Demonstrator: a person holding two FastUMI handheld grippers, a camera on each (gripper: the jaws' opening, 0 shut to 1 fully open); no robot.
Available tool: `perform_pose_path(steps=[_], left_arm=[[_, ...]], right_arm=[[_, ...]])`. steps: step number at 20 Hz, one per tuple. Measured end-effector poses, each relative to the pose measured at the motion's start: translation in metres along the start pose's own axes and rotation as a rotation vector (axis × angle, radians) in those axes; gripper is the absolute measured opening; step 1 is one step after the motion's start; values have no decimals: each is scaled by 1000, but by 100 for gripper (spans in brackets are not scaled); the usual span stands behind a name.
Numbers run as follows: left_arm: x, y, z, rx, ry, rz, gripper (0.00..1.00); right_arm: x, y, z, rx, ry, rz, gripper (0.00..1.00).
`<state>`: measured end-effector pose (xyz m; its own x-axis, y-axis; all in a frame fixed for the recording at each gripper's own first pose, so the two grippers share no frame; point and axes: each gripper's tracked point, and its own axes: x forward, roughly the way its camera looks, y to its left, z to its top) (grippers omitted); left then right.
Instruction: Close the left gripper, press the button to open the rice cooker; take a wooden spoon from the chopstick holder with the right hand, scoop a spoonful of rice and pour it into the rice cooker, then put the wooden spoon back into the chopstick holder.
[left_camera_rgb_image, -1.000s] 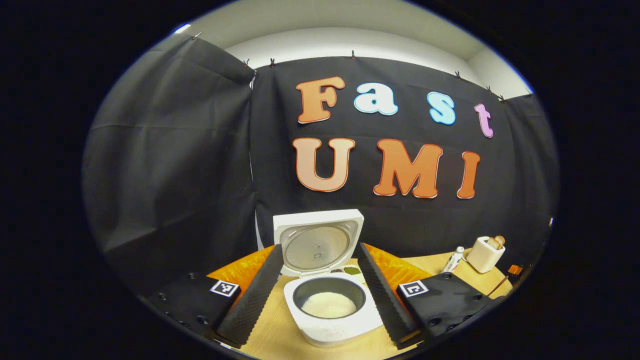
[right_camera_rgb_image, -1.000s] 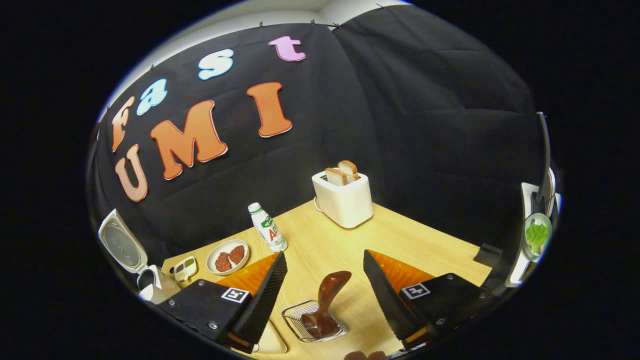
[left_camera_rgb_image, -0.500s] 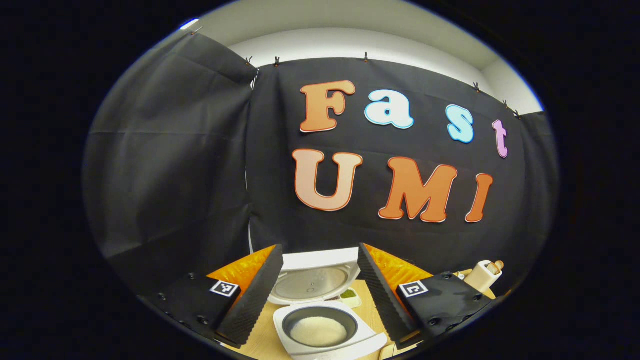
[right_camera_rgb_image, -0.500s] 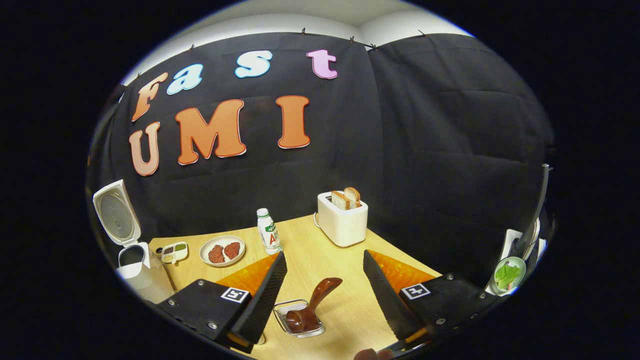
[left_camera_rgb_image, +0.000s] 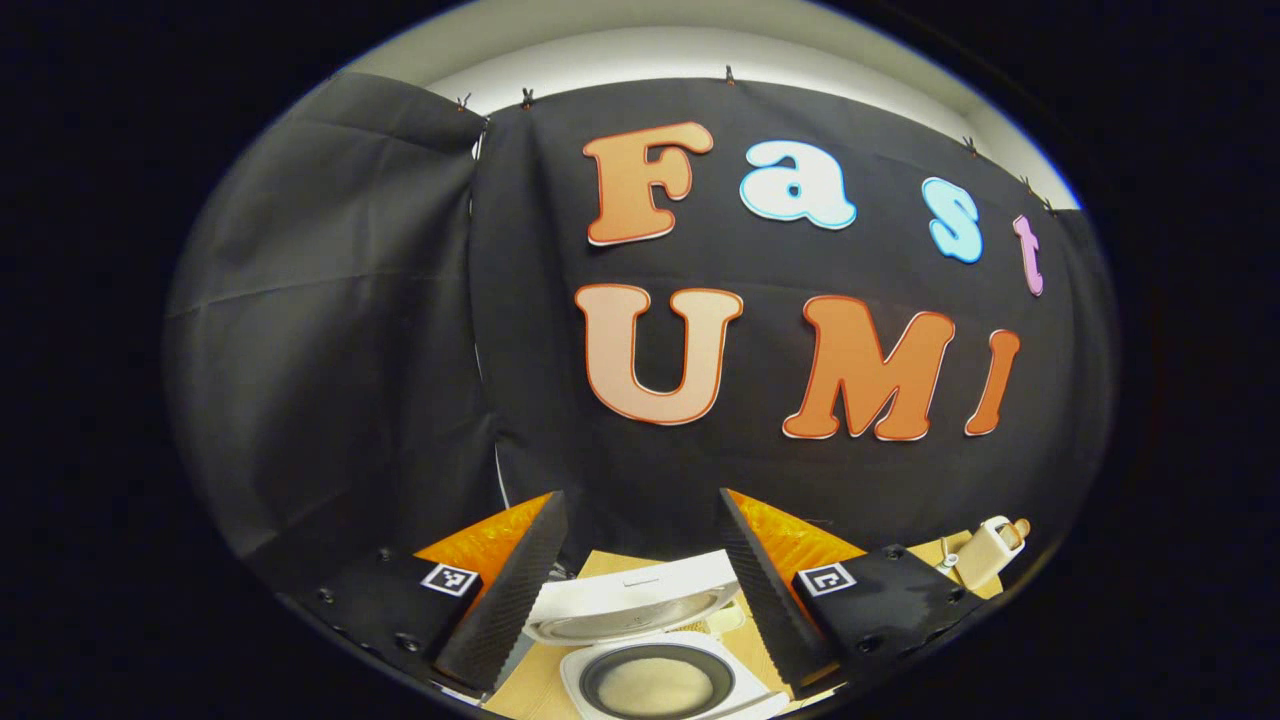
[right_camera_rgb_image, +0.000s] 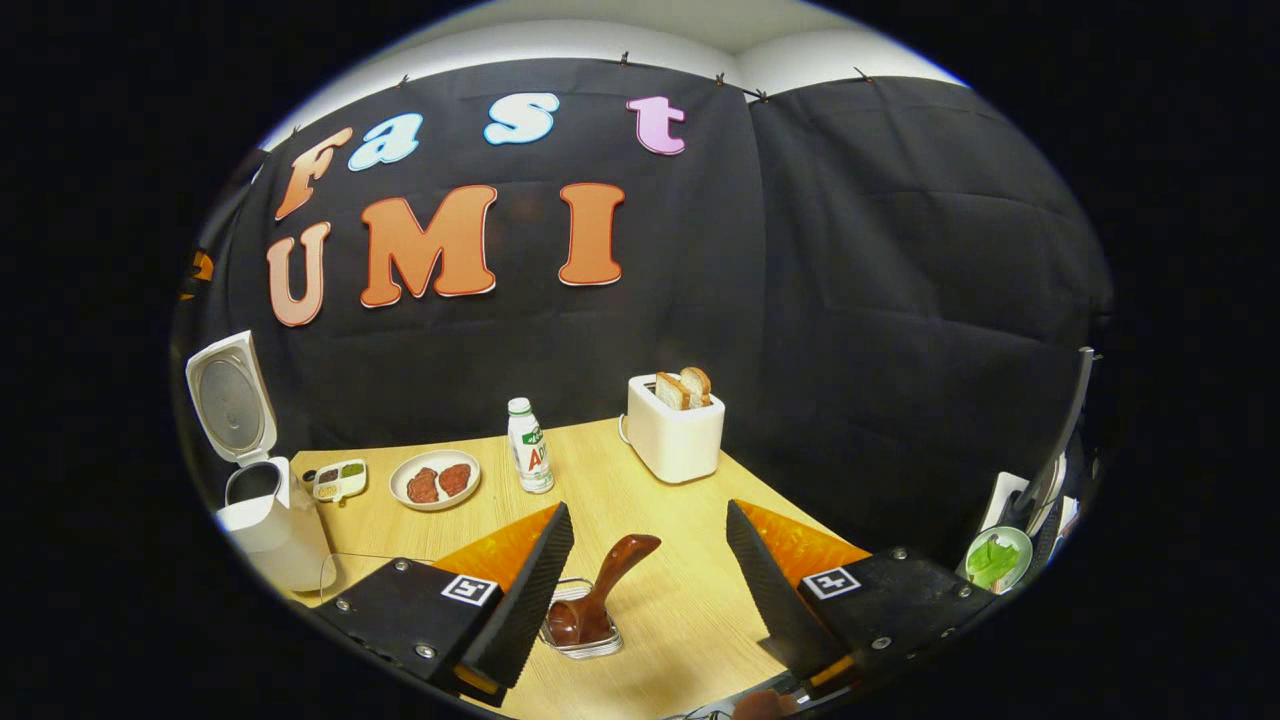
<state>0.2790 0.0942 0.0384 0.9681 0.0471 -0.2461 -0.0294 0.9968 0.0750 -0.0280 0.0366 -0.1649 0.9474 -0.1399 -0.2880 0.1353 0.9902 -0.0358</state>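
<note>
The wooden table (right_camera_rgb_image: 690, 600) spreads out under my right claw, pale and broad, running back to the black cloth wall. At its far left in the right gripper view stands the rice cooker (right_camera_rgb_image: 265, 535), white, with its lid (right_camera_rgb_image: 232, 397) thrown up and upright. In the left gripper view the same rice cooker (left_camera_rgb_image: 665, 685) sits right below my left claw (left_camera_rgb_image: 640, 545), lid (left_camera_rgb_image: 630, 608) tipped back, and a bed of white rice (left_camera_rgb_image: 655, 687) shows in the dark inner pot.

Next in size is the white toaster (right_camera_rgb_image: 675, 432) near the back wall, two slices of bread (right_camera_rgb_image: 684, 387) standing up out of it. In the left gripper view the toaster (left_camera_rgb_image: 985, 552) sits small at the far right edge.

A white plate (right_camera_rgb_image: 434, 479) with two dark red pieces lies left of a small white bottle (right_camera_rgb_image: 529, 446) with a green cap. Further left, just beside the cooker, is a small divided dish (right_camera_rgb_image: 340, 480).

My right claw (right_camera_rgb_image: 645, 555) hangs wide open over the table, gripping nothing. Between and just below its fingers sits the wire chopstick holder (right_camera_rgb_image: 582, 632), low and nearer the left finger (right_camera_rgb_image: 525, 600). The wooden spoon (right_camera_rgb_image: 597, 598) rests in it, bowl down in the basket, handle leaning up and to the right, touching neither finger.

My left claw is spread wide as well, with nothing between its fingers.
</note>
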Motion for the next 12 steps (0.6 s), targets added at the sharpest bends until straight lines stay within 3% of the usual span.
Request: perform_pose_path(steps=[5,12], left_arm=[[47,-6,-37,71,160,1,100],[73,-5,-98,-65,335,5,100]], right_arm=[[2,-4,1,10,-1,-1,95],[8,-13,-3,13,18,-15,95]])
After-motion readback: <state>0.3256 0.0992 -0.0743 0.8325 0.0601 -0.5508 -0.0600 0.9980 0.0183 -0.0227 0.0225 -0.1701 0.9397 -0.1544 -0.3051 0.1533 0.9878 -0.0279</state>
